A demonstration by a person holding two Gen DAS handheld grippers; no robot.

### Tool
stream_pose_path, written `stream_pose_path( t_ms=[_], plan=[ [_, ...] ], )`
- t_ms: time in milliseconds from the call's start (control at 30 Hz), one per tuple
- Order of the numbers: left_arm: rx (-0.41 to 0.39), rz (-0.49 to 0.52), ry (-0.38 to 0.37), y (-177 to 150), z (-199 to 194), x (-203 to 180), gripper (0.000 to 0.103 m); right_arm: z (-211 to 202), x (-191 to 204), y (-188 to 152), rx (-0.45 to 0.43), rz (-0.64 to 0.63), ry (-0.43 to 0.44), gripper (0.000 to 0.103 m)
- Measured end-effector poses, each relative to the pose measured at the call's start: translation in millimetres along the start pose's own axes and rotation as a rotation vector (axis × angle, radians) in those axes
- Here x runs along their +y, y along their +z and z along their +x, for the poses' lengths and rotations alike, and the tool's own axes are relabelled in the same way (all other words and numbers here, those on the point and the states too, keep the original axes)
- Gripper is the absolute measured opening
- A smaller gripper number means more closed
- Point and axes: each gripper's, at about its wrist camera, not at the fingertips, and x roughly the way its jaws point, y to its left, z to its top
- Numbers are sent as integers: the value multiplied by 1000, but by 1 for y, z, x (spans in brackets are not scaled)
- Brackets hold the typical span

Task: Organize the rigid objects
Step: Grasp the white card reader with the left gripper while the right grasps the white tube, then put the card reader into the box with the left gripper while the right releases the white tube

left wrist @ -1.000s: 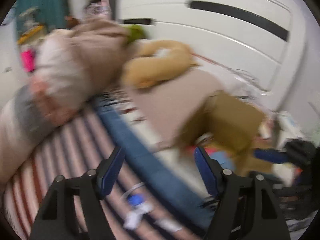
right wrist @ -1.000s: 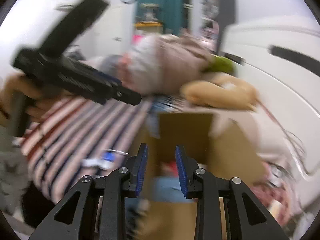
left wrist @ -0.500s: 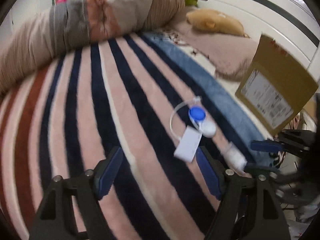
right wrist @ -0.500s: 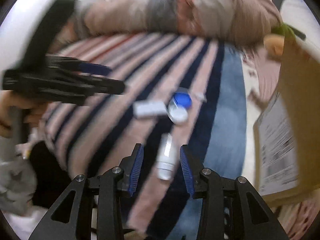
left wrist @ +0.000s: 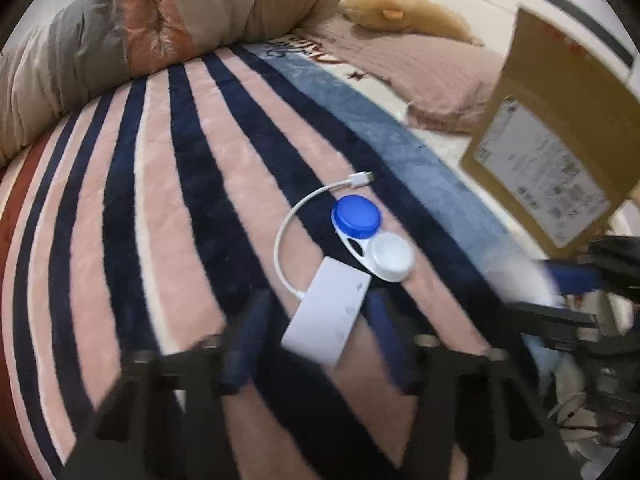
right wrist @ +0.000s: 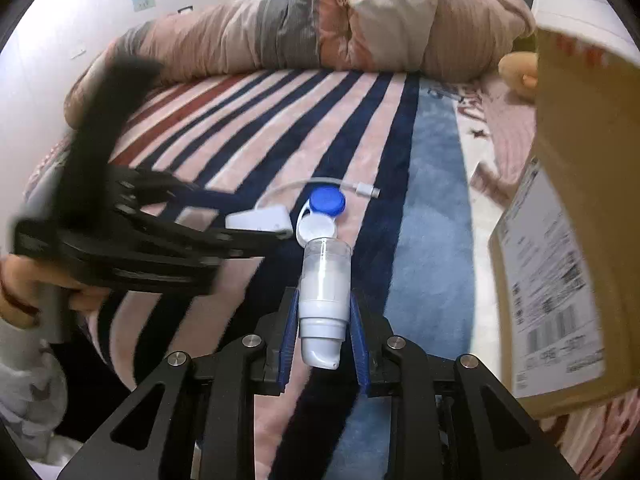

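Three small rigid things lie close together on the striped blanket (left wrist: pixel 168 208): one white adapter block (left wrist: pixel 329 317) with a looped cable, one contact lens case (left wrist: pixel 370 236) with a blue cap and a white cap, and one white pump bottle (right wrist: pixel 323 295) with a clear top. The bottle lies lengthwise between the blue pads of the right gripper (right wrist: pixel 323 334), which close against its sides. The left gripper (left wrist: pixel 316 332) is spread wide, its blurred fingers straddling the adapter without touching it. The lens case sits just beyond the adapter and nearly touches the bottle's clear end. One cardboard box (right wrist: pixel 576 216) with a shipping label stands to the right near the blanket's blue edge. Striped cloth lies open to the left, up to a rolled quilt (right wrist: pixel 360 28).
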Motion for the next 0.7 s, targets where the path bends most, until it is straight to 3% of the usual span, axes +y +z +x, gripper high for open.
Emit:
stream_pose_path(
  t_ms=[100,200,367,500,700],
  plan=[
    [-3,24,22,-2,-1,-3,36,-18,2,6,-36,-11,15,20],
    [-11,-4,18,-2,-16,1,35,-49,1,17,-145,-17,91,20],
    [-84,2,48,7,-64,2,35,-113,-26,40,-292,31,36,20],
    [-162,26,58,26,-111,-9,35,-155,-64,46,-352,72,-122,20],
    [-216,112,26,67,-151,-43,35,-153,-126,34,-245,143,-298,21]
  ],
)
